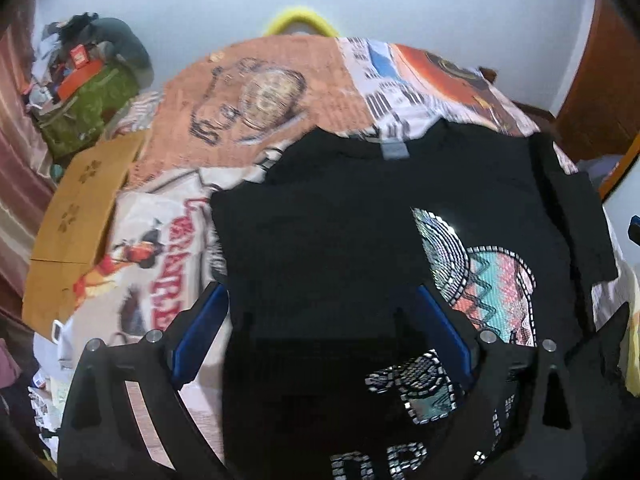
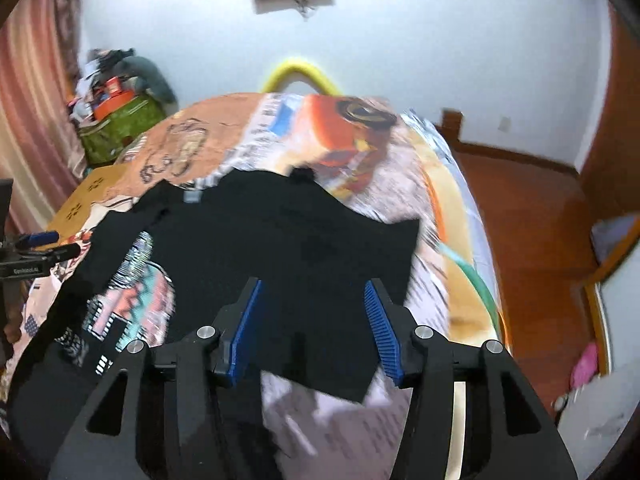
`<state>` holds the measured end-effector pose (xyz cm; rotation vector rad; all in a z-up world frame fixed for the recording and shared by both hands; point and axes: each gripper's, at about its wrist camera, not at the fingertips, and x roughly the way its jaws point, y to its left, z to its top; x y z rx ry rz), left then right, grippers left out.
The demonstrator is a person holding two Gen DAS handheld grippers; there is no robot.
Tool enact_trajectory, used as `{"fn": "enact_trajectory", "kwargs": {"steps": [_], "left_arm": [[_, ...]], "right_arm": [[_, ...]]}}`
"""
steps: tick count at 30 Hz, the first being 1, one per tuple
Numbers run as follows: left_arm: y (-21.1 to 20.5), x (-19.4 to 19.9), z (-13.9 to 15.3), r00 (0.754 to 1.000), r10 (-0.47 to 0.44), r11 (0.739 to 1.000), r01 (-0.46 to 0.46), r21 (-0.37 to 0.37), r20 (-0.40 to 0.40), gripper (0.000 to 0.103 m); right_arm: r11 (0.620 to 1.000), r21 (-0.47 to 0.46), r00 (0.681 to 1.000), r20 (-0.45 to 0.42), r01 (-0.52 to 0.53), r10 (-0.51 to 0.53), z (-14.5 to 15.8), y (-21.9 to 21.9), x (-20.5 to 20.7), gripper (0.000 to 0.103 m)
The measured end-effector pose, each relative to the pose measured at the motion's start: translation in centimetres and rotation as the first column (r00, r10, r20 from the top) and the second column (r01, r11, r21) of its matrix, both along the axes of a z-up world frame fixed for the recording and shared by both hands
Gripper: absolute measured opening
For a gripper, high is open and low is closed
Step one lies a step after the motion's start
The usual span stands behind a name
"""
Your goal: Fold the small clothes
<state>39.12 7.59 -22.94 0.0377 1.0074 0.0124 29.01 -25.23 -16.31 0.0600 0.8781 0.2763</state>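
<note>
A small black T-shirt (image 1: 340,232) with a sequinned colourful print (image 1: 492,276) lies on the patterned bed cover (image 1: 248,92). Its grey neck label (image 1: 394,150) points away from me. My left gripper (image 1: 320,320) is open, its blue pads on either side of the shirt's left part, which hangs between them. In the right wrist view the shirt (image 2: 280,232) spreads in front of my right gripper (image 2: 312,320), which is open with its blue pads (image 2: 380,332) wide apart over the shirt's lower right edge. The left gripper (image 2: 40,244) shows at that view's left edge.
A cardboard sheet (image 1: 76,224) lies at the bed's left side. A green bag (image 1: 84,112) with clutter stands by the curtain. A yellow loop (image 2: 300,72) rises behind the bed. Wooden floor (image 2: 528,208) lies to the right.
</note>
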Motion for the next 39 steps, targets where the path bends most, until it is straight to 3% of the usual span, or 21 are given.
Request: {"fn": "enact_trajectory", "kwargs": {"steps": [9, 14, 18, 20, 21, 24, 32, 34, 39], "left_arm": [[-1.9, 1.9, -4.7, 0.992, -0.041, 0.998, 0.036, -0.042, -0.117, 0.095], [-2.1, 1.7, -5.2, 0.993, -0.059, 0.998, 0.055, -0.044, -0.098, 0.096], [-2.0, 1.7, -5.3, 0.994, -0.059, 0.997, 0.055, -0.052, -0.096, 0.096], [-2.0, 1.7, -5.2, 0.994, -0.059, 0.997, 0.055, -0.052, -0.096, 0.096], [-2.0, 1.7, -5.2, 0.994, -0.06, 0.997, 0.055, -0.05, -0.096, 0.096], [-2.0, 1.6, -4.8, 0.993, -0.059, 0.998, 0.056, -0.041, -0.097, 0.096], [-0.6, -0.2, -1.6, 0.999, -0.042, 0.999, 0.041, -0.036, -0.025, 0.096], [0.1, -0.5, -1.0, 0.999, -0.033, 0.999, 0.032, -0.037, -0.012, 0.096], [1.8, -1.2, -0.1, 1.0, -0.003, 0.999, 0.003, -0.049, 0.002, 0.096]], "right_arm": [[0.986, 0.145, 0.991, -0.115, 0.08, -0.064, -3.8, -3.2, 1.4, 0.048], [0.974, 0.19, 0.985, -0.143, 0.124, -0.098, -5.2, -4.0, 2.8, 0.048], [0.98, 0.152, 0.986, -0.125, 0.127, -0.108, -5.6, -3.5, 3.9, 0.048], [0.984, 0.118, 0.987, -0.106, 0.137, -0.124, -5.6, -3.2, 4.2, 0.04], [0.985, 0.104, 0.987, -0.099, 0.14, -0.13, -5.5, -3.3, 4.3, 0.03], [0.988, 0.093, 0.99, -0.085, 0.121, -0.113, -4.8, -3.0, 4.5, 0.009], [0.992, 0.128, 1.0, 0.008, 0.002, -0.003, 0.8, 0.2, 3.6, 0.006], [0.989, 0.138, 0.998, 0.049, -0.046, 0.04, 2.9, 2.1, 3.7, 0.006], [0.971, 0.182, 0.987, 0.077, -0.156, 0.144, 4.6, 7.3, 4.2, 0.006]]}}
